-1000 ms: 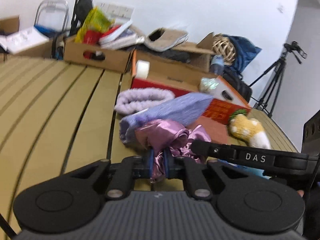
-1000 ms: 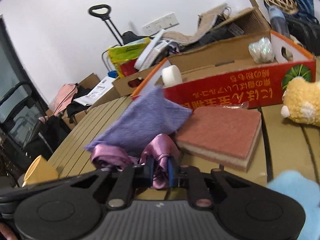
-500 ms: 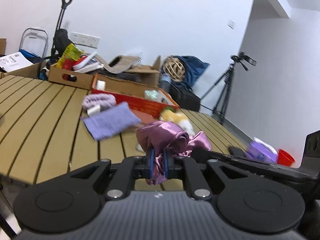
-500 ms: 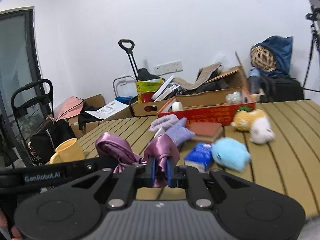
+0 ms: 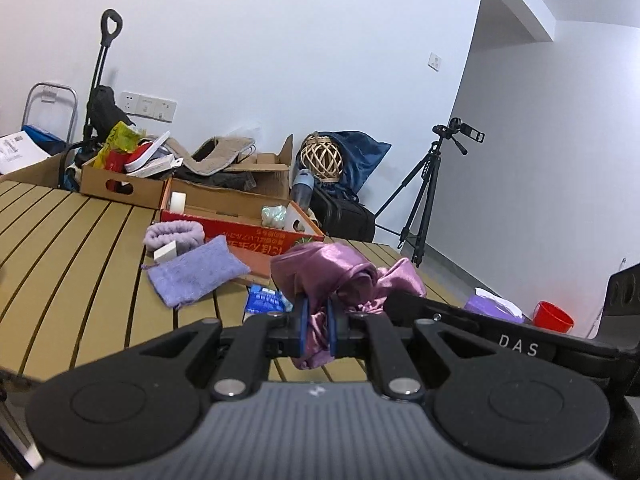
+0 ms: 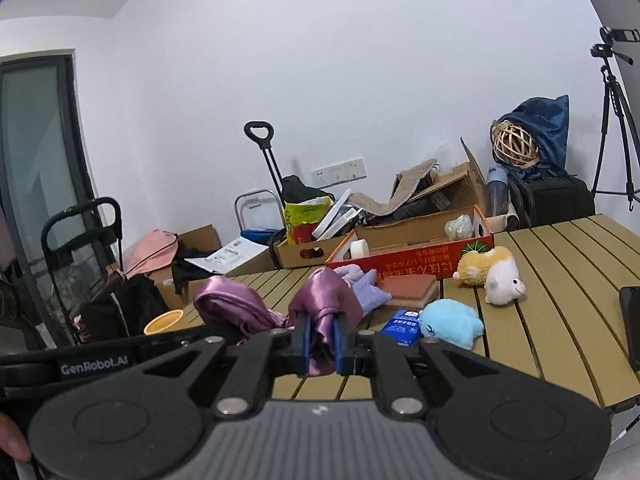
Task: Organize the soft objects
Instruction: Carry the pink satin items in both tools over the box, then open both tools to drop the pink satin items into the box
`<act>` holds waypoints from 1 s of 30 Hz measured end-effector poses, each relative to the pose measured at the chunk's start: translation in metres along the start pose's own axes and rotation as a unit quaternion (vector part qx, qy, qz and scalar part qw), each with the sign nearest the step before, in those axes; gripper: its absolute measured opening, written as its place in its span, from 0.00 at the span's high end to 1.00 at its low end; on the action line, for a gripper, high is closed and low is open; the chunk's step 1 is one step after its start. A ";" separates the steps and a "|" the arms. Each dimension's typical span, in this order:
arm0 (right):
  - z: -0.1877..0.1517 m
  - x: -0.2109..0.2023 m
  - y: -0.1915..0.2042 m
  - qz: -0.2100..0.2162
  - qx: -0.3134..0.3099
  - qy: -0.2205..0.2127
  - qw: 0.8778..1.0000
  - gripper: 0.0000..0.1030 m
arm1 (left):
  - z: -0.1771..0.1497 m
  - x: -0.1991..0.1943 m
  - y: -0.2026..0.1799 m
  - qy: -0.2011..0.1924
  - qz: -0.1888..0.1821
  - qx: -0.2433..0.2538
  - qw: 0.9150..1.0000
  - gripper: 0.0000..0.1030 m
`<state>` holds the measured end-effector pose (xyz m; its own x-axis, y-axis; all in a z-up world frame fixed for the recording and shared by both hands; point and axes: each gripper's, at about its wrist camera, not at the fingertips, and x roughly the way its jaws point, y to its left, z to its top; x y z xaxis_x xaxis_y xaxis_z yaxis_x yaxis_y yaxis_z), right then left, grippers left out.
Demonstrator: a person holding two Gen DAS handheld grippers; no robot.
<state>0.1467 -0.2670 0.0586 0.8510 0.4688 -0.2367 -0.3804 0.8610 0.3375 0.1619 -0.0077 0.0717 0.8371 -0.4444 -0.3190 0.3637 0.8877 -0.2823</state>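
A shiny purple satin cloth (image 5: 340, 272) hangs bunched between both grippers above the near edge of the slatted table (image 5: 80, 264). My left gripper (image 5: 316, 326) is shut on one end of it. My right gripper (image 6: 319, 338) is shut on the other end of the satin cloth (image 6: 324, 296). On the table lie a lilac knitted pouch (image 5: 196, 274), a fluffy lilac headband (image 5: 176, 236), a blue plush (image 6: 450, 322), a yellow and white plush (image 6: 494, 274) and a red-brown sponge (image 6: 410, 288).
A red cardboard box (image 5: 240, 224) stands at the table's far edge, with a brown box (image 5: 120, 184) of clutter beside it. A blue tissue pack (image 6: 402, 322), a yellow cup (image 6: 164, 320), a red cup (image 5: 554, 316) and a tripod (image 5: 428, 196) are around.
Both grippers have pulled back and risen from the pile with the satin cloth still pinched. The pouch, sponge and box now lie much farther away.
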 end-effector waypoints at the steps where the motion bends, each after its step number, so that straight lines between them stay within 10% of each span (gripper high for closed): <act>1: 0.004 0.004 -0.001 0.000 0.002 -0.004 1.000 0.90 | 0.007 0.006 0.002 -0.003 -0.002 0.001 1.000 0.90; 10: 0.097 0.108 -0.022 0.021 -0.002 -0.021 1.000 0.90 | 0.103 0.096 0.061 -0.032 -0.034 -0.012 0.999 0.90; 17: 0.161 0.267 -0.056 0.018 0.012 0.029 0.999 0.90 | 0.175 0.223 0.140 0.007 -0.003 -0.056 0.998 0.90; 24: 0.137 0.410 -0.103 -0.020 0.056 0.130 0.990 0.90 | 0.161 0.348 0.198 0.111 0.085 -0.030 0.990 0.90; 30: 0.105 0.464 -0.128 -0.031 0.091 0.218 0.971 0.84 | 0.129 0.374 0.210 0.157 0.123 0.013 0.980 0.74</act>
<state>0.6280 -0.1809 0.0008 0.6215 0.4900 -0.6112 -0.2294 0.8599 0.4561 0.6036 0.0278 0.0104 0.7353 -0.2275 -0.6384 0.1798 0.9737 -0.1399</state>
